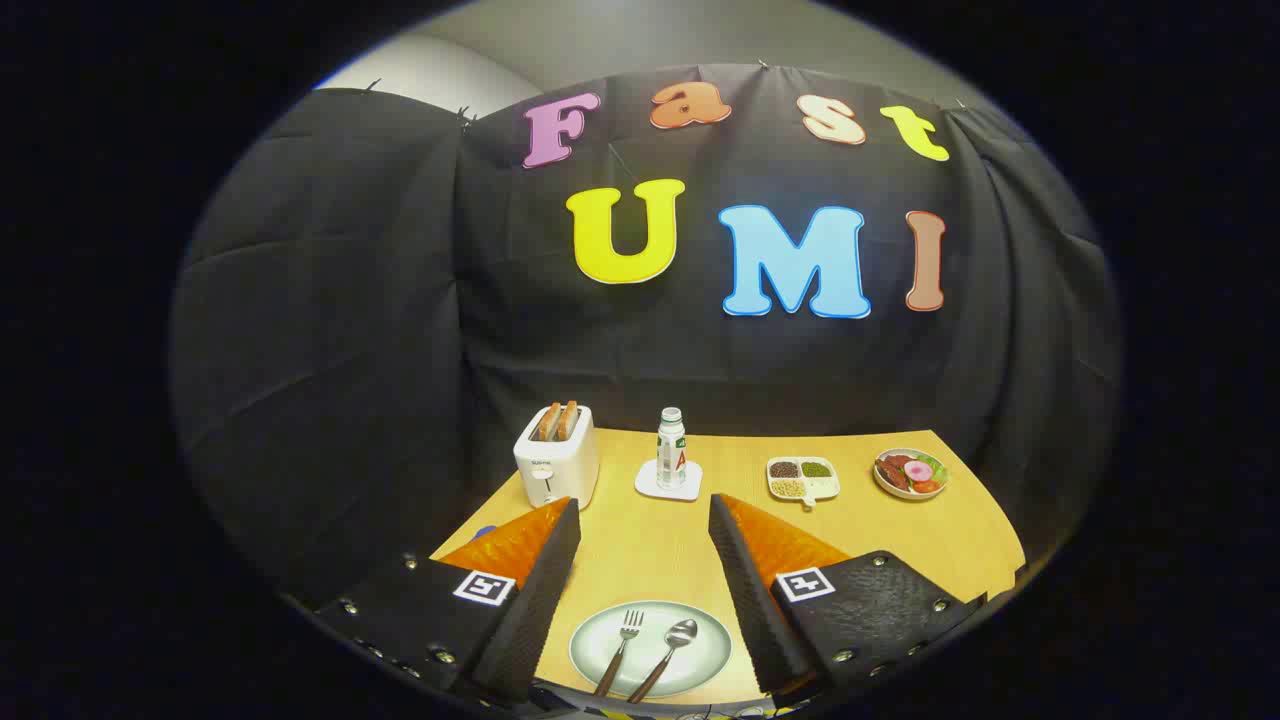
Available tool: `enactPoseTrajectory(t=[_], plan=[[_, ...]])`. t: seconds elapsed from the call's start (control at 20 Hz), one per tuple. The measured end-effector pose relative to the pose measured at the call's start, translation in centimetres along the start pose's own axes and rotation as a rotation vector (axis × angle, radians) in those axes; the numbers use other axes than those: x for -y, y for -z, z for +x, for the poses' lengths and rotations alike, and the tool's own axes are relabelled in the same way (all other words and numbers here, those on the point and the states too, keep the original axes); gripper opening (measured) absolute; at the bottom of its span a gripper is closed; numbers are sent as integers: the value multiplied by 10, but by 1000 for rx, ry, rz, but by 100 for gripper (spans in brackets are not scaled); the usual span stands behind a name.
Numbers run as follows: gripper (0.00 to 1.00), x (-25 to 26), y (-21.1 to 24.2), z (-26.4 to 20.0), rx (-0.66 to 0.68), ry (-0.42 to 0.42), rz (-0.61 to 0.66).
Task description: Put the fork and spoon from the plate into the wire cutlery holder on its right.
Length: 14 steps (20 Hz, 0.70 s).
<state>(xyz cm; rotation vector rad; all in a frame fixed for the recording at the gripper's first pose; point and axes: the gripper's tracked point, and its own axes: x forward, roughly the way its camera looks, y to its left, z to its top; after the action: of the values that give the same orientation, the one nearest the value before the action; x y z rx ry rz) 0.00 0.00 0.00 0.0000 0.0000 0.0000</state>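
- I'm seeing the plate (650,650) lying on the table (650,550) between my gripper's (643,520) spread fingers, which are touching nothing.
- The fork (622,650) is lying on the plate, left of the spoon (665,648).
- Beyond the fingers, a toaster (556,462), bottle (671,448), divided dish (802,478) and food plate (910,473) are standing in a row, left to right.

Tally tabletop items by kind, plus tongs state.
Cutlery: 2, fork and spoon on the plate
Dishes: 3, plate, divided tray, salad bowl
Toaster: 1
Bottle: 1
Coaster: 1
Total: 8
Tongs: open, hovering above the plate.
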Motion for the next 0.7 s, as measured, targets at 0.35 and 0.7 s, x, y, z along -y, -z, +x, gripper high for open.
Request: enactPoseTrajectory(t=[0.35, 0.7], plan=[[80, 2, -2, 6, -6, 0, -3], [80, 6, 4, 16, -24, 6, 16]])
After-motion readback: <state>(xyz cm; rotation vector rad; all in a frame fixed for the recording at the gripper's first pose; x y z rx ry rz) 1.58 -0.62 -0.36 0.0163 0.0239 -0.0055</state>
